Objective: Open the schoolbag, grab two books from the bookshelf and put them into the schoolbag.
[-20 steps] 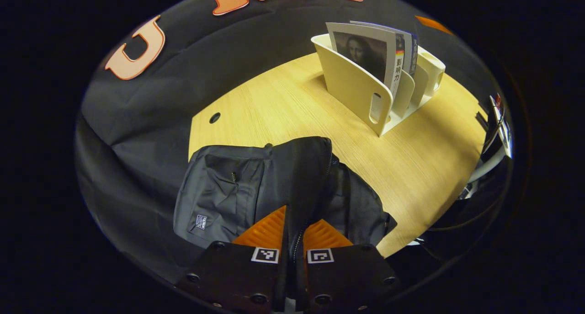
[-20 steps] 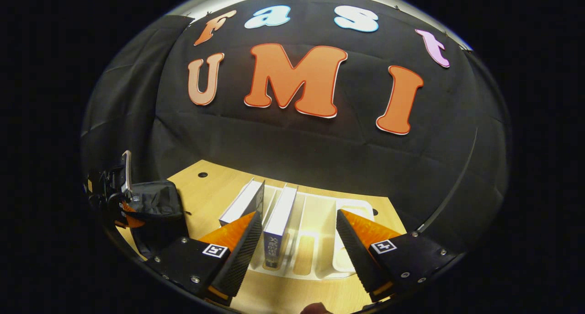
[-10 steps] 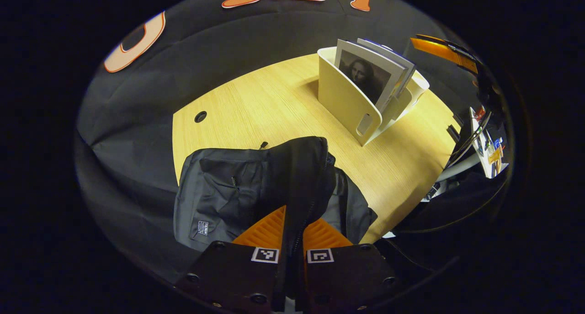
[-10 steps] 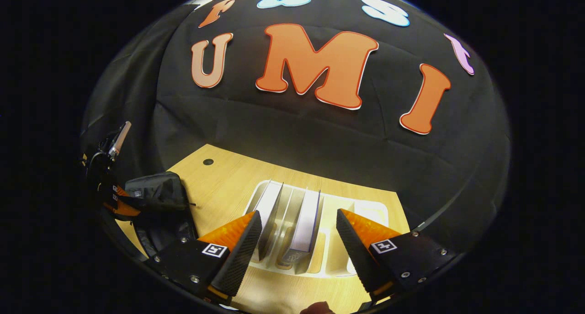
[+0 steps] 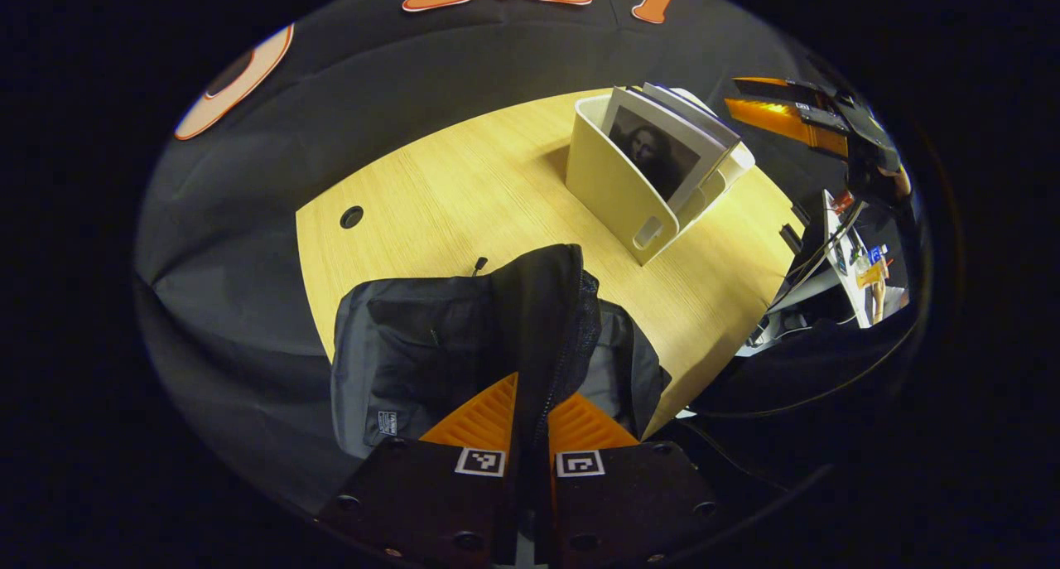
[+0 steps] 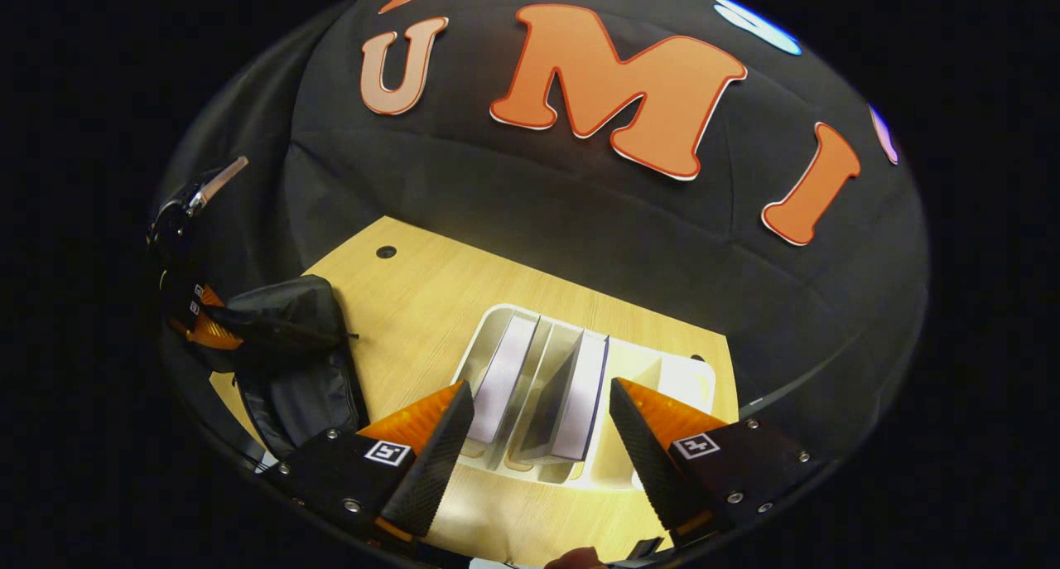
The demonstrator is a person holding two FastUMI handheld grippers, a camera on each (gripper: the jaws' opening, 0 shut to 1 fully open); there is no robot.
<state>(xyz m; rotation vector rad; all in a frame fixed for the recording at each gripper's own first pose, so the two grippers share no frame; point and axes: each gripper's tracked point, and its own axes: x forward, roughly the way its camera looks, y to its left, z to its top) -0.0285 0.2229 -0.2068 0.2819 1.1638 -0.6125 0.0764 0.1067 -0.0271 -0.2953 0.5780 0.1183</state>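
Holding the schoolbag (image 5: 431,362) by its zippered flap (image 5: 542,320), my left gripper (image 5: 530,424) is clenched on the fabric, both fingers pressing the fold between them and lifting it above the bag's body, which lies on the near left part of the wooden table (image 5: 464,188). My right gripper (image 6: 538,436) hangs above the white bookshelf (image 6: 667,387), jaws spread wide and grasping nothing. Two books (image 6: 580,395) stand in the shelf's slots, a divider between them; seen from above, their top edges run away from me, roughly parallel to my two fingers. Both books appear in the gap between the fingers, the left book (image 6: 501,383) close beside the left finger, the right one nearer the middle. Seen from the left gripper view, the shelf stands well apart from the bag, toward the table's far right, the front book's cover (image 5: 654,151) leaning against its partner. I judge the right hand nearer to the books and already aligned for a straight descent; closing across the thin dimension of one book, or both together, looks feasible from this pose. The left hand's part, as I read it, is to keep the bag's mouth raised for the drop.
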